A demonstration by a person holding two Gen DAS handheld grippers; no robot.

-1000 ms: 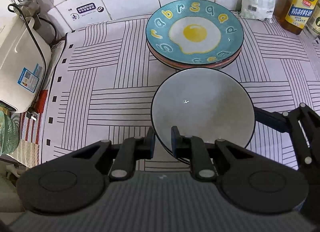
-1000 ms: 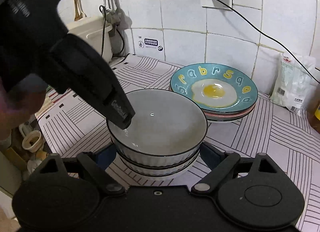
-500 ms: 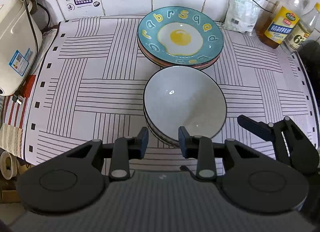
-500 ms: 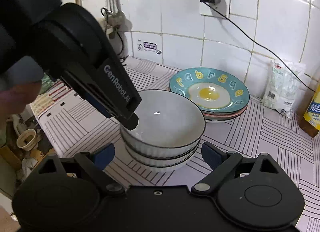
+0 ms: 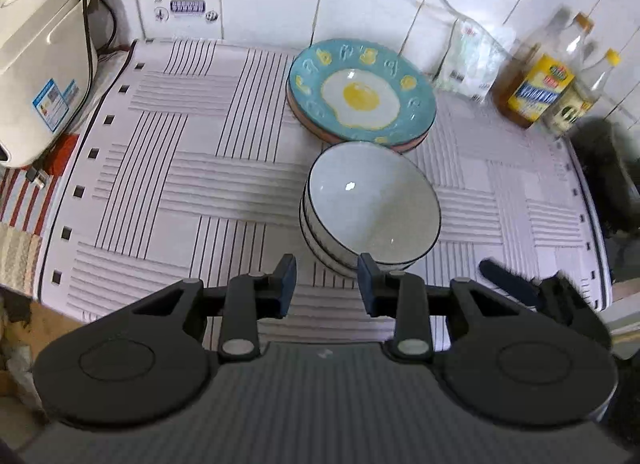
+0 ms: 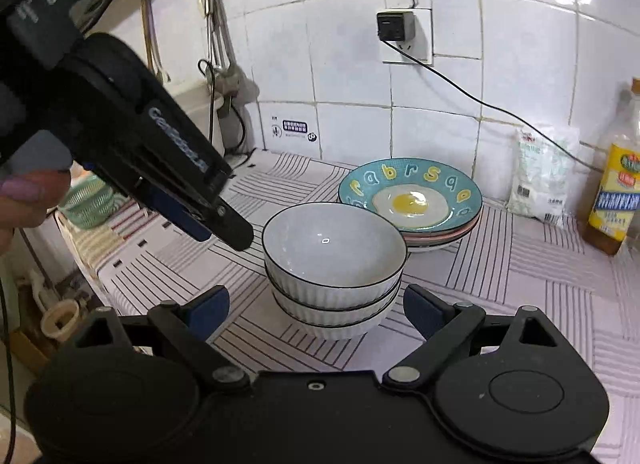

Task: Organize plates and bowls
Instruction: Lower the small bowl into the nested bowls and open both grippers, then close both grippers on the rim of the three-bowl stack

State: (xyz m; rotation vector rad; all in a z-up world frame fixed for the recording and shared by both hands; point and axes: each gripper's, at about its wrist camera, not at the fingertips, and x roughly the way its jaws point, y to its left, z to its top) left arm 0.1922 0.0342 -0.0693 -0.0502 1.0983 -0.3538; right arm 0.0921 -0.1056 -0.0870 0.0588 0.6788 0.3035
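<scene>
White bowls [image 6: 334, 264] nested empty, plates [image 6: 412, 200] stacked

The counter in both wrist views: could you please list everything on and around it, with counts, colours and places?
Bowls: three, white with dark rims, nested in one stack mid-counter.
Plates: one stack, top one teal with a fried-egg design, behind the bowls; count unclear.
Counter mat: one, white with black stripes.
Appliance: one, cream, far left.
Bag: one, white, by the wall.
Bottles: at least three, amber and clear, right corner.
Wall plug: one, black, with cable.
Left gripper: black, jaws opening, nothing between them.
Right gripper: black, jaws wide open, short of the bowls.
</scene>
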